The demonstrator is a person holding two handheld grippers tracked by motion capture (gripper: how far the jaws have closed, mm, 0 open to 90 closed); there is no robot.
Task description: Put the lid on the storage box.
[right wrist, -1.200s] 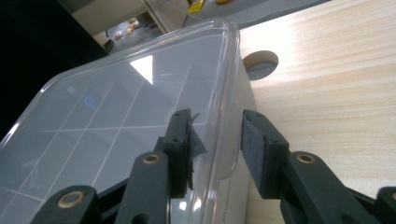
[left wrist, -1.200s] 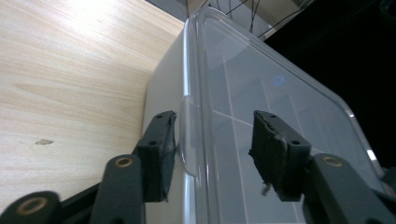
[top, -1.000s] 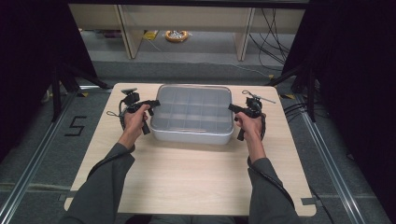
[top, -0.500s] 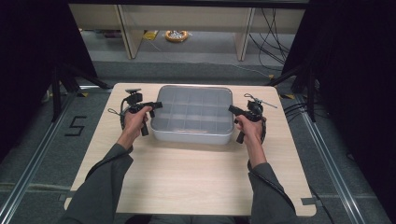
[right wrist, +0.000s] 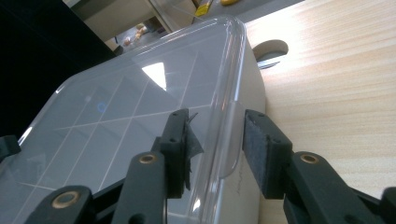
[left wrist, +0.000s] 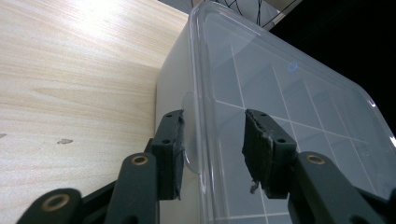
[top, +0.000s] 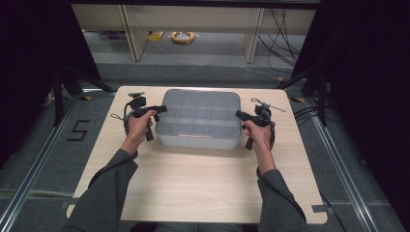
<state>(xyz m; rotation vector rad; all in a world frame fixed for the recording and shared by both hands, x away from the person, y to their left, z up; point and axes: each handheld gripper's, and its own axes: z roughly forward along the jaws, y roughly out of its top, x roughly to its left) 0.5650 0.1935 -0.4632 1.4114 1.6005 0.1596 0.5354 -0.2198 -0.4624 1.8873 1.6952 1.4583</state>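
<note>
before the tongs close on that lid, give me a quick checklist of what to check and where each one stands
1. Left tongs straddle the lid's rim: ok, one pad outside at the lid tab, one over the clear lid.
2. Right tongs straddle the opposite rim: ok, the edge runs through the gap.
3. Both open, not yet clamped: ok, gaps show beside the rim.
4. Grips at matching positions on the two short sides of the compartment box: ok in the high view.
5. Pad condition: not ok, the pads look frayed on both tongs.
6. Lid latched or loose on the box: cannot tell.
</note>
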